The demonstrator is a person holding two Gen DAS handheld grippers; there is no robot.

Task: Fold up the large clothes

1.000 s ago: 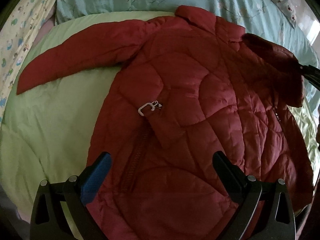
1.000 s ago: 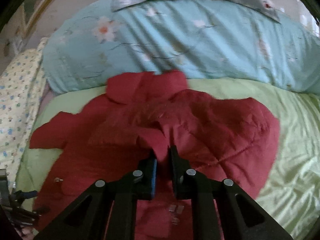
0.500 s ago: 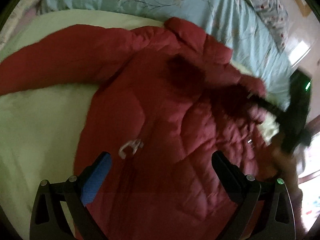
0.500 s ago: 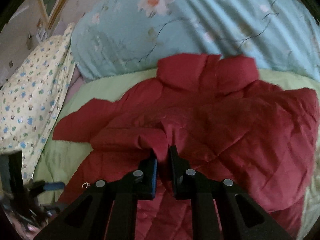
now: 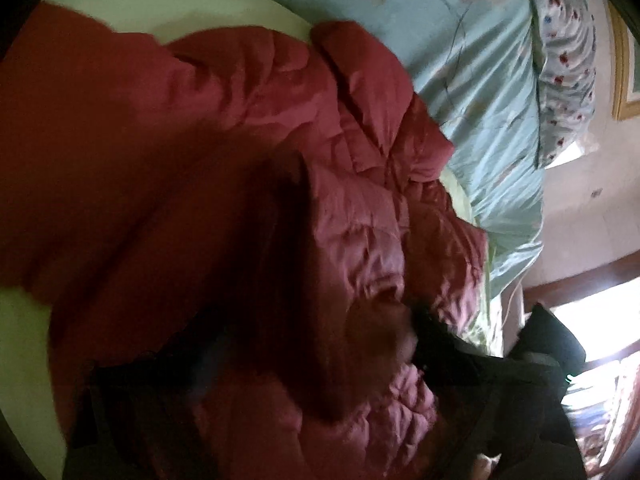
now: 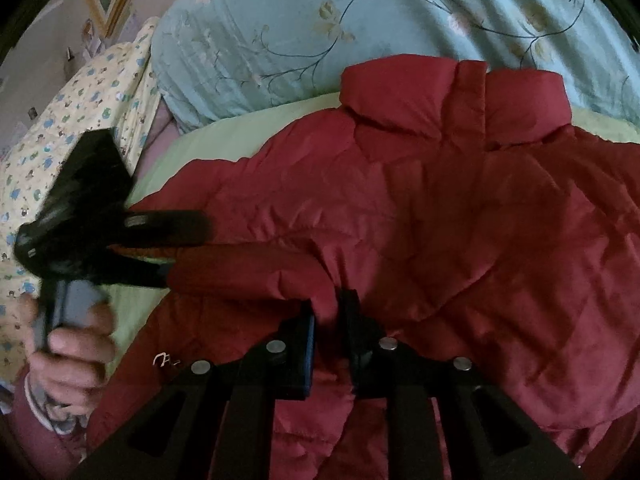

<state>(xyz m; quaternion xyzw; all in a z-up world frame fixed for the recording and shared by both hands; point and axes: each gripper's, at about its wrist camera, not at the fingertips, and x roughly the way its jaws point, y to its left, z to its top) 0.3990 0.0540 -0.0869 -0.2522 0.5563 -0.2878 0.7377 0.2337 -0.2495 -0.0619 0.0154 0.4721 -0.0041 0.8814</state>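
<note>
Red puffer jacket (image 6: 460,220) lies spread on the green sheet (image 6: 208,148) of the bed, collar toward the blue floral quilt (image 6: 360,20). Right claw (image 6: 329,316) pinched narrow on a fold of the jacket sleeve. Left claw (image 6: 188,246) blurred, fingers apart at the sleeve cuff; grip cannot tell. Left hand (image 6: 68,360) holds its handle.
</note>
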